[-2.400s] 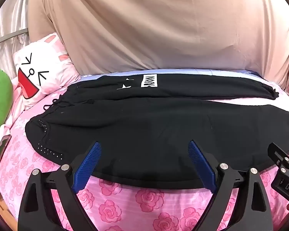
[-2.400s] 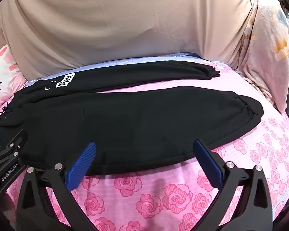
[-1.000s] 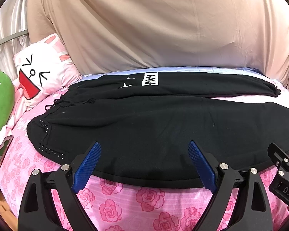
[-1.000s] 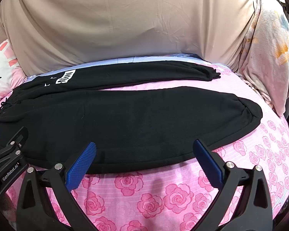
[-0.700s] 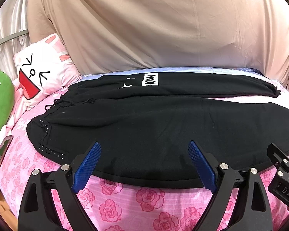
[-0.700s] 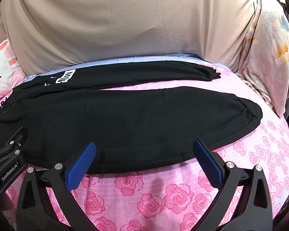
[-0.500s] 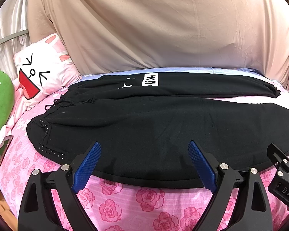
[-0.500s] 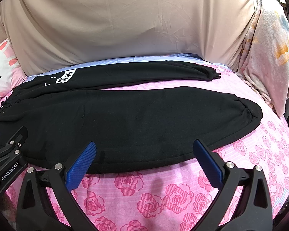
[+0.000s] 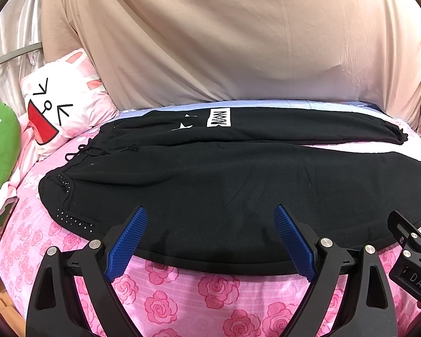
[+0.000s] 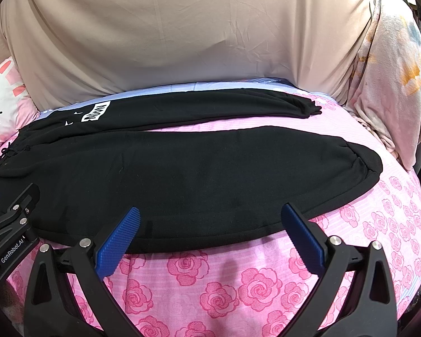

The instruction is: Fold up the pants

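While both tools hang low over the near edge of the bed, the left gripper [image 9: 210, 241] with black arms and blue ribbed pads has its jaws spread wide and holds nothing. The right gripper [image 10: 209, 236], of the same make, also has its jaws wide apart and empty. Under them lies the pink bedsheet printed with roses [image 10: 238, 289]. Just beyond the pads, the black fleece pants [image 9: 224, 185] lie flat across the sheet, the waistband with its drawstring to the left and the two cuffed legs running to the right. The near leg [image 10: 210, 174] is broad; the far leg [image 10: 199, 106] carries a white printed label [image 9: 219, 117] and lies apart from the near one at the cuffs. At the far left, a white cushion with a cartoon face [image 9: 59, 104] rests beside a green plush shape [image 9: 0, 146]. Behind everything hangs a beige cloth backdrop [image 9: 224, 36].
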Available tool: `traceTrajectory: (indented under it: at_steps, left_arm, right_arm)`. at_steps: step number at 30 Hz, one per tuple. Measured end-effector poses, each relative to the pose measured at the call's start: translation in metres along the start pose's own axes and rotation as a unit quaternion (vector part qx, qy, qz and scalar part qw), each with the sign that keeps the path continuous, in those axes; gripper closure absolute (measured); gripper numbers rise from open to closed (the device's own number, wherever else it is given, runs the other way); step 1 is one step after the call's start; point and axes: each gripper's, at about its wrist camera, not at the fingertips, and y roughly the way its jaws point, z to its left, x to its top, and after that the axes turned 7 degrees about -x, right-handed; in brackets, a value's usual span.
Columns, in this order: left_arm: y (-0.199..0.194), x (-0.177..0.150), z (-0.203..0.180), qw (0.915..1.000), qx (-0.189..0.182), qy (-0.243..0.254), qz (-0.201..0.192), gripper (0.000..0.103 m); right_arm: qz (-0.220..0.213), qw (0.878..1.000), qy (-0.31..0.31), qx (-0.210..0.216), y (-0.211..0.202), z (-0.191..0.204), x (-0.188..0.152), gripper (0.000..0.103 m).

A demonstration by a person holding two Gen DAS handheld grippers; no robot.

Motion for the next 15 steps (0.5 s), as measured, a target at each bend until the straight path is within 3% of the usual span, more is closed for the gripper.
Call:
traceTrajectory:
  at_steps: [15]
  left_arm:
    - [-0.0008, -0.0009, 0.0024, 0.9999, -0.009, -0.003, -0.004, 0.013]
  right_arm:
    - [0.005, 1.0, -0.006, -0.003, 0.0046, 0.0042, -0.0049, 0.005]
